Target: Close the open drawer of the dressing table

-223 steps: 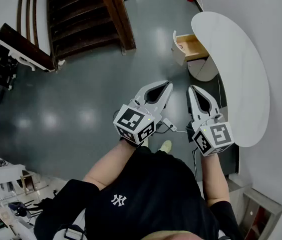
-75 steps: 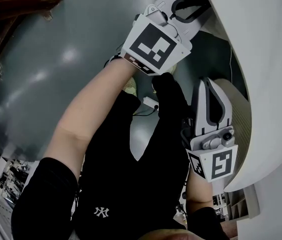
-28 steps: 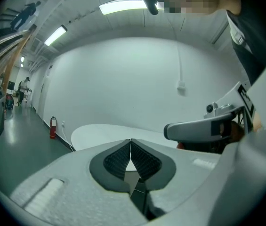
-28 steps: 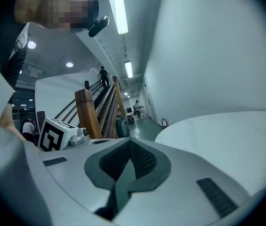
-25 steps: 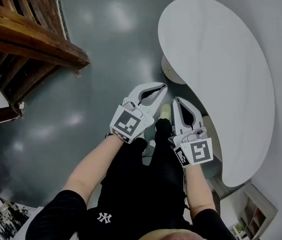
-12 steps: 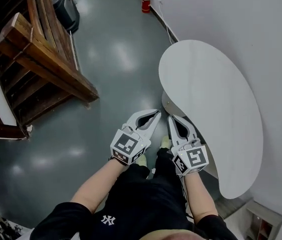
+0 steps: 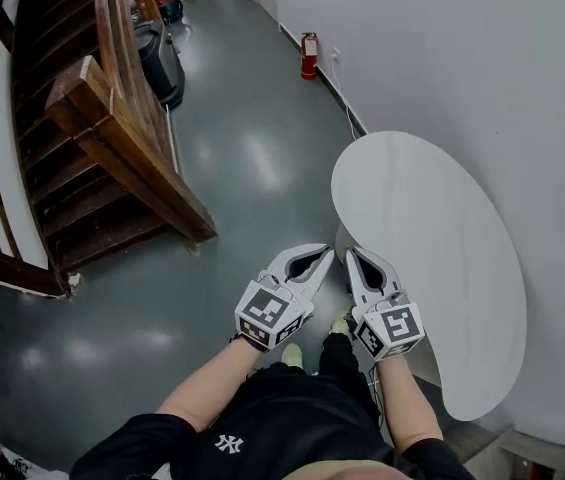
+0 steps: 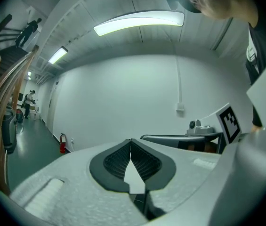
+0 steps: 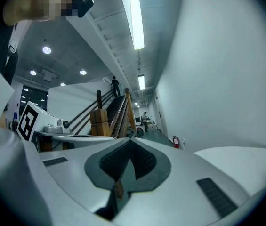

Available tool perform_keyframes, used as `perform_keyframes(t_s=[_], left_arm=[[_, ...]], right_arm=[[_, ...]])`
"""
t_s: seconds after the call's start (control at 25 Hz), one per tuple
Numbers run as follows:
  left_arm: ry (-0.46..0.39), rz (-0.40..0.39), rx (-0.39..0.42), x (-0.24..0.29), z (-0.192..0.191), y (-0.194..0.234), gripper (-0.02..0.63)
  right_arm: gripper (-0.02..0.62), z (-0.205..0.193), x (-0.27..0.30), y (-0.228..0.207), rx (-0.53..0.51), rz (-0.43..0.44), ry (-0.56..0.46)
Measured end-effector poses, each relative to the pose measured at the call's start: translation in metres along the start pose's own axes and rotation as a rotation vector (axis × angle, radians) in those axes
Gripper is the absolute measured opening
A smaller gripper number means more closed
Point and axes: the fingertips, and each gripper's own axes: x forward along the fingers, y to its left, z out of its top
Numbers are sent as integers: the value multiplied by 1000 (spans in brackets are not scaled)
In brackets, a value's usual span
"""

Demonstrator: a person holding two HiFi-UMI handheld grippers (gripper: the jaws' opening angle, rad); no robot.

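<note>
The white kidney-shaped top of the dressing table (image 7: 432,258) stands against the right wall. No drawer sticks out from under its left edge in the head view; the drawer front is hidden below the top. My left gripper (image 7: 326,254) and right gripper (image 7: 353,253) hover side by side over the floor just left of the table. Both are shut with nothing between the jaws. In the left gripper view the left gripper (image 8: 131,140) has its pads pressed together. The right gripper (image 9: 130,139) looks the same in its own view, with the table top (image 9: 245,161) to its right.
A wooden staircase (image 7: 112,128) rises at the left, with a dark bin (image 7: 157,53) beside it. A red fire extinguisher (image 7: 309,56) stands at the wall's foot farther on. Grey floor (image 7: 252,158) lies between stairs and table. People stand far down the hall (image 9: 145,121).
Nine seconds ago the drawer stood open; three seconds ago the left gripper was at the table's edge. Since then the view has drawn back and both shut grippers hang together beside the table.
</note>
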Motion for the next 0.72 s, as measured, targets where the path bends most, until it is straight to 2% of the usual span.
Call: perform_keyframes(t_s=[0.24,0.72], left_arm=[[-26,30,-4,-28,30,8,11],[-43,71,2,-41,27,22,11]], right_arm=[[14,24,2,29,-18,15,-2],[14,15,13,40,-22,41,-11]])
